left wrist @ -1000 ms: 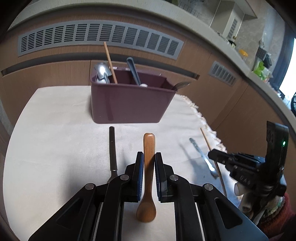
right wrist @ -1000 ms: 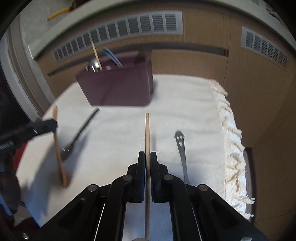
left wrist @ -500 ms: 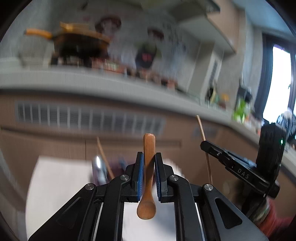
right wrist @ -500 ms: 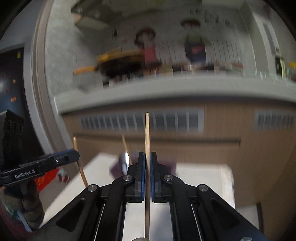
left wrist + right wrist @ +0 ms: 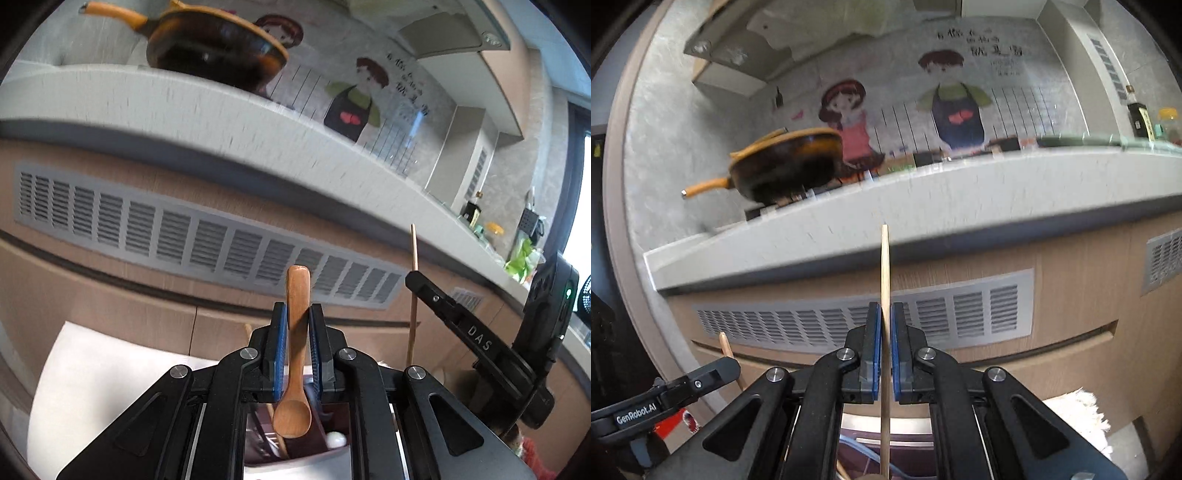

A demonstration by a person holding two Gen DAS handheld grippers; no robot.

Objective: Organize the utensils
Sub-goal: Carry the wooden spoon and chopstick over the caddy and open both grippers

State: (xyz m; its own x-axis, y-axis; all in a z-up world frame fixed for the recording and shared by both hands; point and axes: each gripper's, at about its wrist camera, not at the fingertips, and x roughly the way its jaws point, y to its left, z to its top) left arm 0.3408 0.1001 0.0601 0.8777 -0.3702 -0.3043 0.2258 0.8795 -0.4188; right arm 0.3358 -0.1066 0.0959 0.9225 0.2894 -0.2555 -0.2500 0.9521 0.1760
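Note:
My left gripper (image 5: 295,317) is shut on a small wooden spoon (image 5: 295,354), held upright with its bowl down over the maroon utensil box (image 5: 295,448), seen low between the fingers. My right gripper (image 5: 882,317) is shut on a thin wooden chopstick (image 5: 884,295), held upright with its lower end over the same box (image 5: 864,461). The right gripper (image 5: 469,339) and its chopstick (image 5: 413,291) show at the right of the left wrist view. The left gripper (image 5: 676,391) shows at the lower left of the right wrist view.
A white cloth (image 5: 96,384) covers the table, its fringe (image 5: 1086,410) at the right. Behind stands a wooden counter front with grey vents (image 5: 184,236), and a dark frying pan (image 5: 786,166) sits on the countertop. Other utensils stand in the box.
Both grippers lifted their utensils off the cloth, tilted up to upright and moved over the maroon box. The views now face the counter and wall.

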